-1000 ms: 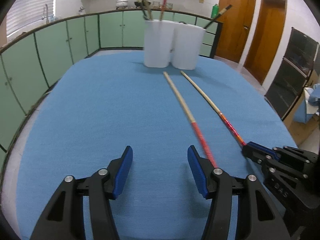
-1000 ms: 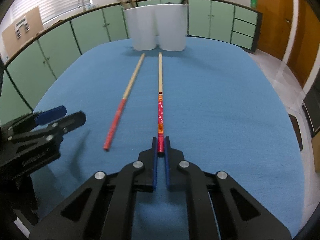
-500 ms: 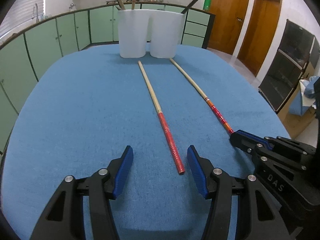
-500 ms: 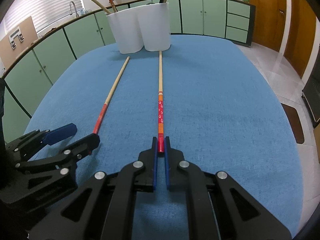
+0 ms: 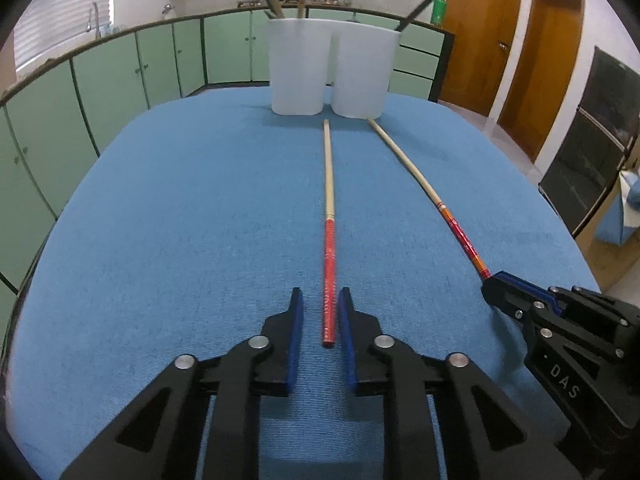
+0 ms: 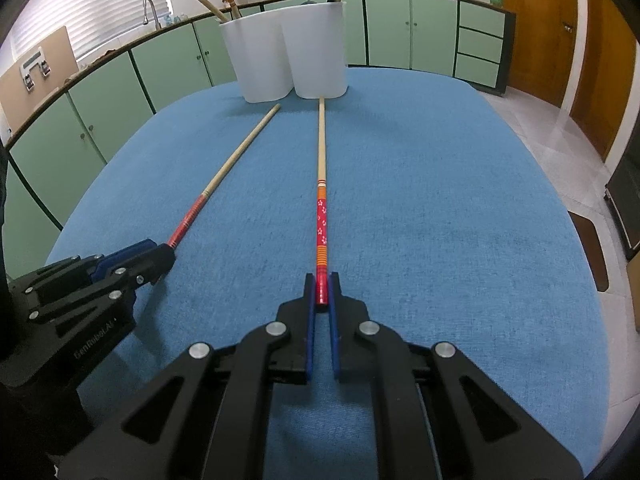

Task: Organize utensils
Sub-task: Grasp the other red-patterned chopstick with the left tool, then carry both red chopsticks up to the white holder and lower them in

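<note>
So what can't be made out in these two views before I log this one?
- White holder: its inside and the lower ends of the utensils standing in it are hidden by its walls in both views.
- Left gripper: its jaws have just been closing around the plain red chopstick; whether they touch it is unclear.
- Flowered chopstick: its red end sits hidden between the right gripper jaws.
- Chopstick markings: blurred in the left wrist view.

Blue tabletop (image 5: 180,220) lies clear up to the white holders (image 5: 296,68).
</note>
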Demonstrator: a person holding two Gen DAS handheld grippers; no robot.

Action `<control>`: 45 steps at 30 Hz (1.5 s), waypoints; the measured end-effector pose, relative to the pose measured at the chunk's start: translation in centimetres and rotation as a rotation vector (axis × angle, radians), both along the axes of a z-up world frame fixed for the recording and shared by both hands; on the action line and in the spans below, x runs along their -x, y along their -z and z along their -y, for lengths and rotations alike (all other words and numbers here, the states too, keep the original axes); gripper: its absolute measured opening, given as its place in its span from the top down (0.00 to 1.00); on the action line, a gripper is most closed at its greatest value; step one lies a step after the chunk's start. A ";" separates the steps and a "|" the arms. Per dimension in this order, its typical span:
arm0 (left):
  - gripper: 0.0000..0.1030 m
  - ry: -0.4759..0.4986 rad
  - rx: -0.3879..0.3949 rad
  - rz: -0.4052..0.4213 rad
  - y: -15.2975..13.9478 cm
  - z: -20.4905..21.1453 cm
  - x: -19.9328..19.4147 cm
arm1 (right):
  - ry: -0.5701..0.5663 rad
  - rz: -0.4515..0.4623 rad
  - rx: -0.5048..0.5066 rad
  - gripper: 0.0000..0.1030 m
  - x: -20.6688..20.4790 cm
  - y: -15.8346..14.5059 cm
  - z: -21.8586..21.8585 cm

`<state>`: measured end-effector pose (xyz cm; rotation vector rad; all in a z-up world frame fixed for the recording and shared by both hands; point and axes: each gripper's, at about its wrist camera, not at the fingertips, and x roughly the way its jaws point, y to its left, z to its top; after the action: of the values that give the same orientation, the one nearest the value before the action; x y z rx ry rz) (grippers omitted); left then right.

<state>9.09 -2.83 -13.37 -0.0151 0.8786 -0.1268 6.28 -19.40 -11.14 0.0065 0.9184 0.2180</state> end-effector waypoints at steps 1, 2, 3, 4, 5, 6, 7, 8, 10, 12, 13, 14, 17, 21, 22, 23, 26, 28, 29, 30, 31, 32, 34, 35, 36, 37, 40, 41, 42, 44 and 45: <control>0.78 0.004 -0.011 0.001 0.0 0.2 0.0 | 0.000 0.000 0.003 0.94 0.0 0.0 -0.1; 0.77 0.007 -0.023 0.002 0.0 0.4 0.0 | 0.000 0.000 0.005 0.94 0.0 0.0 -0.1; 0.77 0.009 -0.032 0.003 0.1 0.6 0.0 | -0.001 0.001 0.007 0.94 0.0 0.0 -0.1; 0.77 0.011 -0.040 0.005 0.1 0.7 0.1 | -0.002 0.001 0.004 0.94 0.0 0.0 -0.1; 0.77 0.011 -0.043 0.005 0.1 0.7 0.1 | -0.002 0.001 0.001 0.94 -0.1 0.1 -0.1; 0.78 0.009 -0.046 0.006 0.1 0.7 0.1 | -0.001 0.000 -0.008 0.94 -0.1 0.1 0.0; 0.81 0.009 -0.045 0.007 0.1 0.7 0.2 | 0.000 -0.001 -0.016 0.95 -0.1 0.1 0.1; 0.87 0.009 -0.043 0.007 0.0 0.6 0.2 | 0.001 -0.001 -0.028 0.95 -0.1 0.0 0.2; 0.94 0.008 -0.029 0.006 0.0 0.4 0.2 | 0.004 0.000 -0.042 0.95 0.0 0.0 0.4; 0.95 0.010 -0.007 0.007 -0.1 0.0 0.2 | 0.008 0.006 -0.052 0.95 0.1 -0.2 0.5; 0.95 0.009 0.002 0.008 -0.2 -0.1 0.2 | 0.010 0.013 -0.057 0.95 0.3 -0.4 0.6; 0.95 0.008 0.007 0.012 -0.4 -0.3 0.2 | 0.012 0.018 -0.060 0.95 0.4 -0.5 0.7; 0.95 0.011 0.002 0.040 -1.5 -0.6 0.6 | 0.010 0.039 -0.065 0.95 0.8 -1.4 0.9; 0.95 0.019 -0.008 0.093 -3.7 -1.0 1.3 | 0.003 0.085 -0.055 0.95 1.2 -3.2 0.8; 0.95 0.023 -0.010 0.107 -4.4 -1.0 1.5 | 0.001 0.096 -0.053 0.95 1.2 -3.6 0.8; 0.95 0.027 -0.011 0.121 -5.0 -1.0 1.7 | -0.001 0.104 -0.054 0.95 1.3 -4.1 0.8; 0.95 0.032 -0.007 0.158 -6.6 -1.2 2.0 | -0.005 0.135 -0.062 0.95 1.4 -5.8 0.7; 0.95 0.035 0.000 0.189 -7.8 -1.4 2.2 | -0.008 0.155 -0.064 0.95 1.4 -6.7 0.6; 0.95 0.037 0.002 0.202 -8.3 -1.4 2.3 | -0.009 0.164 -0.066 0.95 1.4 -7.2 0.6; 0.95 0.040 0.006 0.217 -8.9 -1.5 2.3 | -0.011 0.176 -0.071 0.95 1.4 -7.8 0.7; 0.95 0.042 0.008 0.234 -9.6 -1.6 2.4 | -0.012 0.186 -0.077 0.95 1.3 -8.3 0.7; 0.95 0.043 0.011 0.245 -10.0 -1.6 2.3 | -0.013 0.196 -0.084 0.95 1.2 -9.0 0.8; 0.95 0.045 0.018 0.274 -11.3 -1.8 2.1 | -0.017 0.215 -0.093 0.95 1.1 -10.0 1.1; 0.95 0.045 0.020 0.287 -11.8 -2.0 2.0 | -0.021 0.230 -0.094 0.95 1.0 -10.7 1.2; 0.95 0.046 0.024 0.304 -12.4 -2.1 1.9 | -0.023 0.239 -0.094 0.95 1.0 -11.2 1.1; 0.95 0.048 0.027 0.318 -13.0 -2.2 1.8 | -0.026 0.250 -0.097 0.95 0.9 -11.8 1.2; 0.95 0.053 0.028 0.354 -14.2 -2.4 1.6 | -0.041 0.279 -0.120 0.95 0.4 -13.6 1.5; 0.95 0.058 0.029 0.366 -14.7 -2.4 1.4 | -0.048 0.289 -0.127 0.95 0.1 -14.3 1.6; 0.95 0.061 0.033 0.372 -15.0 -2.5 1.4 | -0.051 0.295 -0.131 0.95 0.0 -14.8 1.6; 0.95 0.070 0.045 0.384 -15.8 -2.6 1.0 | -0.060 0.308 -0.140 0.95 -0.3 -15.7 1.8; 0.95 0.075 0.047 0.389 -16.0 -2.6 0.8 | -0.065 0.313 -0.147 0.95 -0.7 -16.3 1.8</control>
<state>8.25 -0.23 2.66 -0.0015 0.4878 -0.2126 6.96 -21.22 5.13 0.0763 0.5901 0.3364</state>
